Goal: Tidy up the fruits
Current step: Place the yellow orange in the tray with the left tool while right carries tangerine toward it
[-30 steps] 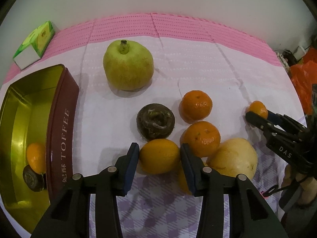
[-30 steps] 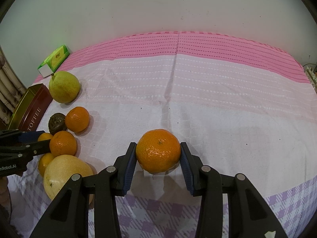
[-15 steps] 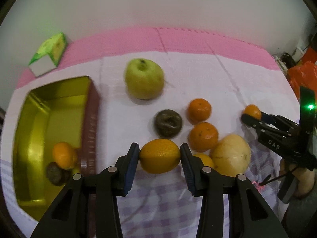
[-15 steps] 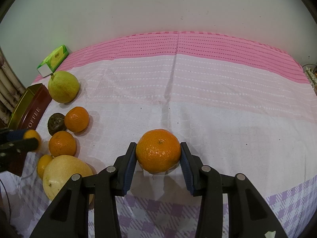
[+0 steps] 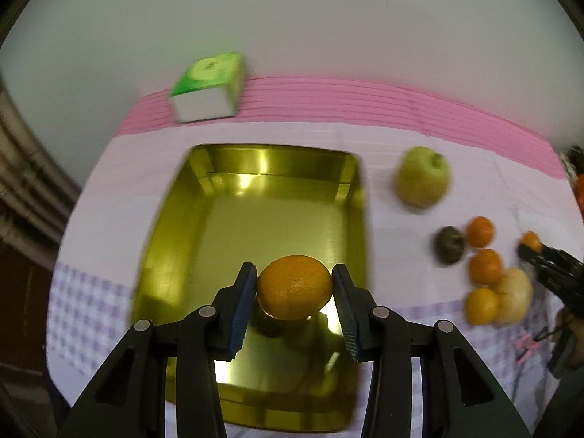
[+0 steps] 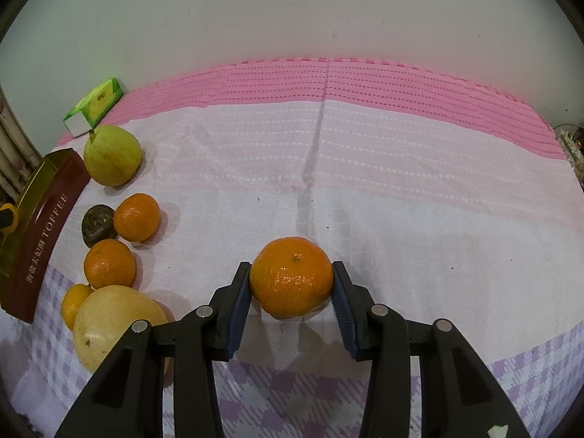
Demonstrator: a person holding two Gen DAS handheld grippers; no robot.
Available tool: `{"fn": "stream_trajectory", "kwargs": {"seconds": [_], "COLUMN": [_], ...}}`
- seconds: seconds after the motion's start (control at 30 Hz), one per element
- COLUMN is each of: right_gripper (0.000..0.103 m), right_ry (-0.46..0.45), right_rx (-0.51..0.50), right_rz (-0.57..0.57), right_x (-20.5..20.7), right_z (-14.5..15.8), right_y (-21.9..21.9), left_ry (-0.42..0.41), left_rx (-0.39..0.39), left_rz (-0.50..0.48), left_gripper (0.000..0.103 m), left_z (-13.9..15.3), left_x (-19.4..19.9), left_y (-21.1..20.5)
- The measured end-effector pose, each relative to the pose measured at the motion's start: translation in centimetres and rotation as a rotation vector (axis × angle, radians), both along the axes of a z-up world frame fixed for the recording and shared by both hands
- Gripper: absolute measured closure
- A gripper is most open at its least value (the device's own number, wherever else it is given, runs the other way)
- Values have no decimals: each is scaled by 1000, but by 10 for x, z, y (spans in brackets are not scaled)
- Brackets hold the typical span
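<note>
Left wrist view is motion-blurred: green apple [image 5: 423, 177] smeared, dark round fruit [image 5: 449, 245] just a blob, kind unclear; print on green box [image 5: 208, 87] unreadable. Held orange [image 5: 295, 286] and left tool [image 5: 292, 297] arms hide the gold tin's [image 5: 255, 189] near floor; a dark shape under the orange can't be identified. Right tool [image 5: 547, 266] is cut by the right edge there, fruit at its tip partly hidden. Right wrist view: tin [image 6: 40, 226] cropped at left edge, inside not visible; small yellow-orange fruit [image 6: 75, 304] half hidden behind big pale fruit [image 6: 109, 323], itself covered below by the tool arm. Orange object at left edge [image 6: 6, 217] too cropped to tell. Desk's near edge hidden.
</note>
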State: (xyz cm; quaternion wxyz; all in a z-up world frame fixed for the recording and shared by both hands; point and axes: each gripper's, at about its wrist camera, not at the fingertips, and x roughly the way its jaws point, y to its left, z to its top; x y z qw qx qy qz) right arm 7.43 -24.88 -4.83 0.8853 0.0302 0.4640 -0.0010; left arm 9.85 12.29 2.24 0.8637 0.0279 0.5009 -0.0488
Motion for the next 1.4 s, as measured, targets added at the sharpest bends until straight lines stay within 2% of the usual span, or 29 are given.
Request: {"fn": "stream_trajectory", "kwargs": {"seconds": [0.13, 0.3, 0.73, 1.0, 1.13, 1.33, 1.4], "right_gripper": [63, 63, 64, 64, 64, 64, 64], "right_ry": [6, 14, 34, -16, -39, -67, -71], "right_rx": [-12, -27, -43, -46, -30, -8, 2], "right_rz": [-3, -8, -37, -67, -42, 55, 93], "right_x": [2, 5, 8, 1, 0, -4, -5], "right_z": [0, -1, 3, 30, 45, 63, 67], "right_y": [1, 4, 7, 7, 23, 67, 85], "left_ry": [13, 34, 84, 106, 104, 91, 87], "left_rx": [10, 8, 12, 26, 25, 38, 35], "left_rz": [66, 108, 121, 128, 127, 132, 136], "left_gripper": [60, 60, 59, 59, 59, 58, 53], "left_z": [-8, -21, -46, -57, -57, -53, -51], "left_x": [2, -1, 1, 8, 7, 6, 4], "left_y": [32, 50, 64, 64, 64, 64, 65]}}
